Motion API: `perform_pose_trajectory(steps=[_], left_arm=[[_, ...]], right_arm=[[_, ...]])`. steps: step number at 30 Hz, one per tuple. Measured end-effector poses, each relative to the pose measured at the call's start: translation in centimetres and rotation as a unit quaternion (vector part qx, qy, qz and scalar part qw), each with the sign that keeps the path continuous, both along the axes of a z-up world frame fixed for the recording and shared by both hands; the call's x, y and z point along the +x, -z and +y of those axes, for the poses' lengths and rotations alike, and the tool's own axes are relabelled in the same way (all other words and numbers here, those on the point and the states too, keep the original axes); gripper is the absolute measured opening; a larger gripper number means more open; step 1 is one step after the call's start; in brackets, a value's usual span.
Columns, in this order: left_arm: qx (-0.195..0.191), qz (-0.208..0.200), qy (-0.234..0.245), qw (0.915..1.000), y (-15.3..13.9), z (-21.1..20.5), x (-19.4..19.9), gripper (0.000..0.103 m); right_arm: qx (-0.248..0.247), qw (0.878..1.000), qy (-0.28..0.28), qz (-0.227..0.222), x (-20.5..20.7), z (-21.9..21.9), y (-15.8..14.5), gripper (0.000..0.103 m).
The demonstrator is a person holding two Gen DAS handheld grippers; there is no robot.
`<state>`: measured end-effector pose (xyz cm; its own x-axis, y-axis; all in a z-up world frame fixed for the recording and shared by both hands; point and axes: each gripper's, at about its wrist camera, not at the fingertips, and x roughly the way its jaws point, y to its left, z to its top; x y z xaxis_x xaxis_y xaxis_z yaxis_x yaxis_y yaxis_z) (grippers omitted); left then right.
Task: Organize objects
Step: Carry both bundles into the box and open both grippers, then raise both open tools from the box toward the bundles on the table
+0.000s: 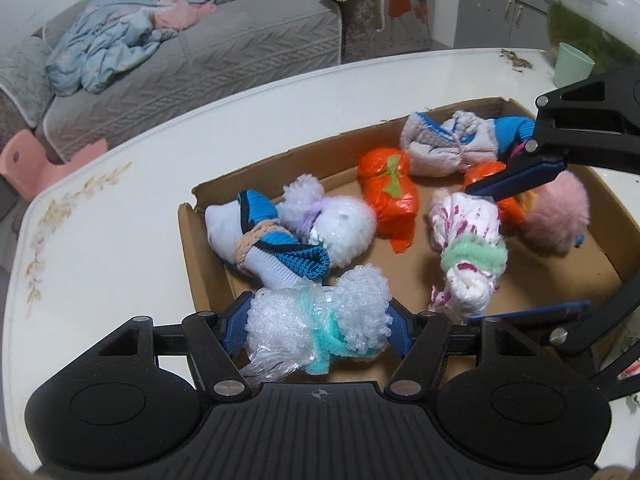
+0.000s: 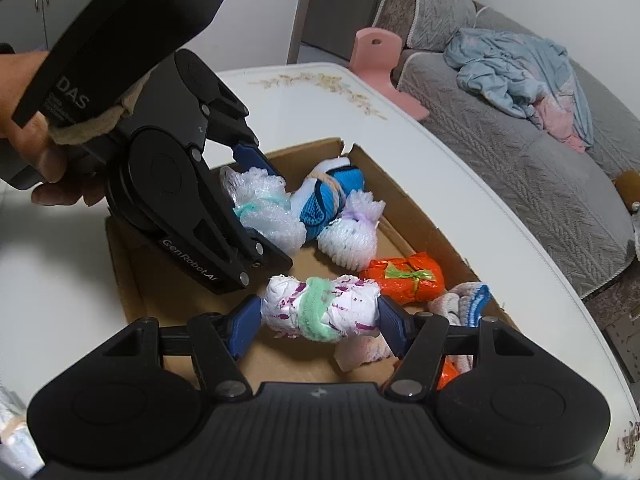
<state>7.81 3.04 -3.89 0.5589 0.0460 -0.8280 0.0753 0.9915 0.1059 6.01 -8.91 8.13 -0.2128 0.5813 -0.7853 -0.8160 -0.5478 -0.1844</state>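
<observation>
Foam roll in hand-held gripper

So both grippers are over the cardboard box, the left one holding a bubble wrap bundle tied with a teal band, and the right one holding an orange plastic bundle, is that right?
Not quite. The right gripper holds the white, purple-flecked cloth bundle tied with a green band, as the right wrist view shows; an orange bundle lies in the cardboard box. The rest stands: the left gripper holds the bubble wrap bundle.

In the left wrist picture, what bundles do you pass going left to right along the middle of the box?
Blue-and-white sock bundle → white foam-net bundle → orange plastic bundle → white-and-purple bundle with green band → pink fluffy ball.
</observation>
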Motion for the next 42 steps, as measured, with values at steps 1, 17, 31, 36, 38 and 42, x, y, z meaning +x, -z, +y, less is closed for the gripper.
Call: perform_pose_trajectory(steps=[1, 17, 31, 36, 38, 42], left_arm=[[0.000, 0.000, -0.005, 1.0000, 0.0, 0.0, 0.1, 0.072], [-0.018, -0.003, -0.074, 0.9971, 0.4, 0.0, 1.0, 0.075], [-0.021, 0.001, -0.086, 0.9961, 0.0, -0.7, 0.9, 0.087], [-0.013, -0.004, -0.090, 0.9959, -0.6, -0.8, 0.6, 0.089], [-0.013, -0.006, -0.096, 0.9953, -1.0, -0.7, 0.4, 0.089], [-0.012, -0.012, -0.098, 0.9950, -1.8, -0.7, 0.1, 0.090]], right_arm=[[-0.001, 1.000, 0.000, -0.004, -0.1, 0.2, 0.2, 0.059], [-0.001, 0.999, 0.041, -0.025, -0.5, 0.7, 1.4, 0.060], [-0.001, 0.999, 0.045, -0.021, 0.1, 0.7, 0.7, 0.082], [0.002, 0.999, 0.043, -0.019, 0.2, 0.6, 0.3, 0.083], [0.006, 0.999, 0.045, -0.015, 0.4, 0.6, 0.1, 0.085], [0.006, 0.999, 0.048, -0.012, 0.5, 0.7, -0.2, 0.086]])
